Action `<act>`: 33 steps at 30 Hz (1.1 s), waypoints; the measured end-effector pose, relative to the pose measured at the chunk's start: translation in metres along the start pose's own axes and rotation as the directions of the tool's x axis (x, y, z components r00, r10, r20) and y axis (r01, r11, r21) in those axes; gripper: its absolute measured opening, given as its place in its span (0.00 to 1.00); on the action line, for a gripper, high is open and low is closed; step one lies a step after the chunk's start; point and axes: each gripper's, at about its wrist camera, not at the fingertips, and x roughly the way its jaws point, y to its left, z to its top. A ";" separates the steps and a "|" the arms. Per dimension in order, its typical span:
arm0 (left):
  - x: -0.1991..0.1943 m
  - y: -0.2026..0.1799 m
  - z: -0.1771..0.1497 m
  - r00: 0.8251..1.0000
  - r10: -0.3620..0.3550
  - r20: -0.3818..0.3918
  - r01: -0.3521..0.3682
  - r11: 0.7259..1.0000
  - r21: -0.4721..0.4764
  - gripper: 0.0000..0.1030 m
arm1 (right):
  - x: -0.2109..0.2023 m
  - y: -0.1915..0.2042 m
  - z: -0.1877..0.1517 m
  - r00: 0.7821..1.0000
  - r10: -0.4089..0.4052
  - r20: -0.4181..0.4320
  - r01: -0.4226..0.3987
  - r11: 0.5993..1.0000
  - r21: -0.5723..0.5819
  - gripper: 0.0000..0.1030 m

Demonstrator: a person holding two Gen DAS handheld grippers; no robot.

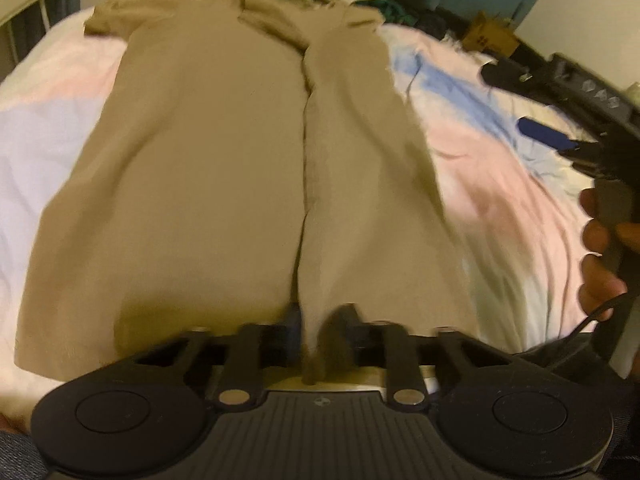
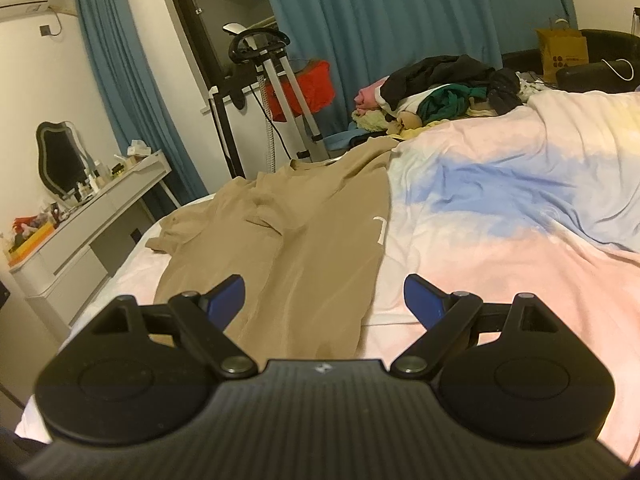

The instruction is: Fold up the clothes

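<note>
Left tongs (image 1: 310,328) pinch the tan garment (image 1: 208,168) — right tongs (image 2: 324,300) spread wide

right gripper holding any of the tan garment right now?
No. In the right wrist view the right gripper has its jaws spread wide with nothing between them, hovering over the tan garment on the bed.

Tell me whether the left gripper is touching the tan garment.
Touching. The left wrist view shows the left gripper closed on a fold of the tan garment, cloth pinched between its fingers.

open bedspread (image 2: 500,240) beside clothes pile (image 2: 444,84)
</note>
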 end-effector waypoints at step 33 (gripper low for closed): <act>0.063 0.140 0.156 0.966 0.073 0.247 0.092 0.798 -0.596 0.88 | 0.048 0.030 -0.026 0.998 -0.055 0.041 0.057 0.997 -0.057 0.85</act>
